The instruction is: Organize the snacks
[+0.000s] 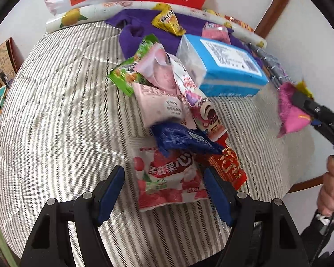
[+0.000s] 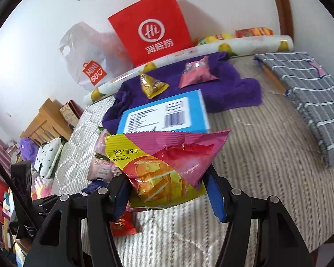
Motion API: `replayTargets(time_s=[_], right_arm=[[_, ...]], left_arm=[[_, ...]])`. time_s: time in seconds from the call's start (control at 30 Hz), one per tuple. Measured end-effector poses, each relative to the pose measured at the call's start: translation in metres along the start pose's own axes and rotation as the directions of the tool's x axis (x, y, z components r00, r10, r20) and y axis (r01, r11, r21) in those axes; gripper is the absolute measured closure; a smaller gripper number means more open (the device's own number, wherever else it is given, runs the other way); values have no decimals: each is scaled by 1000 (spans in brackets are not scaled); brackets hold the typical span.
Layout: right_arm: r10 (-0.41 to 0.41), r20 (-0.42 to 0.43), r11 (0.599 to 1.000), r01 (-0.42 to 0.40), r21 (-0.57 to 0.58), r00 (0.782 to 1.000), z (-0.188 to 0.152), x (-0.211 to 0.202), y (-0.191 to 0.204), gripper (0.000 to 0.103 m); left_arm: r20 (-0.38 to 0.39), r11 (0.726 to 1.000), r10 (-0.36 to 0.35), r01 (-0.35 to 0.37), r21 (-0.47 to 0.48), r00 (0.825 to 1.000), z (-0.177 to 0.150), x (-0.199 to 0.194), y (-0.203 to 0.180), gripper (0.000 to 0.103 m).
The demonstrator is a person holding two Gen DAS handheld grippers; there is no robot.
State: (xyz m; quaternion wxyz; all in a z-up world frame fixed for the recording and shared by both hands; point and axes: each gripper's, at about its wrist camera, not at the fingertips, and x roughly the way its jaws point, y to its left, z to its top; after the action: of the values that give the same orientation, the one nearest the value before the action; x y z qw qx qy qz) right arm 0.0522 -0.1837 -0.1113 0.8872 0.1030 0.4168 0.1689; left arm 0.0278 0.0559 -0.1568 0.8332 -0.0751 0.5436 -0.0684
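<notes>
right gripper (image 2: 167,191) clamped on a pink-and-yellow chip bag (image 2: 164,166), lifted clear of the striped bedspread (image 2: 267,166). left gripper (image 1: 164,191) with jaws apart, empty, above a lychee candy pouch (image 1: 167,178) at the near end of the snack pile (image 1: 178,102). sorting looks barely begun: two packets lie on the purple towel (image 2: 229,82) beyond the pile.

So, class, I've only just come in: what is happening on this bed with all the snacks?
A person holds a gripper in each hand over a striped bed. The right gripper is clamped on a pink-and-yellow crinkly chip bag, lifted off the pile. The left gripper hangs open above a pink-and-white lychee candy pouch, not gripping it. Most snacks lie heaped.
</notes>
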Motion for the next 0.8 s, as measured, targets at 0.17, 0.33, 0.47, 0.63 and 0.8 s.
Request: replayTargets(time_s=[0.17, 0.33, 0.47, 0.63, 0.8], right_arm=[[-11, 9, 1000, 11, 19, 1000, -3, -8, -15, 43], [-5, 10, 999, 5, 33, 1000, -3, -9, -23, 43], [1, 10, 999, -2, 34, 1000, -4, -10, -26, 43], [6, 10, 999, -6, 35, 1000, -4, -12, -30, 43], [14, 14, 999, -14, 39, 1000, -5, -15, -33, 43]], left_arm=[[-3, 997, 79, -79, 22, 997, 2, 13, -9, 31], [23, 991, 119, -120, 51, 993, 3, 10, -12, 47], [29, 988, 145, -146, 51, 989, -1, 3, -4, 48], [29, 987, 161, -160, -23, 987, -7, -9, 22, 49], [55, 982, 171, -165, -92, 984, -10, -28, 40, 49]])
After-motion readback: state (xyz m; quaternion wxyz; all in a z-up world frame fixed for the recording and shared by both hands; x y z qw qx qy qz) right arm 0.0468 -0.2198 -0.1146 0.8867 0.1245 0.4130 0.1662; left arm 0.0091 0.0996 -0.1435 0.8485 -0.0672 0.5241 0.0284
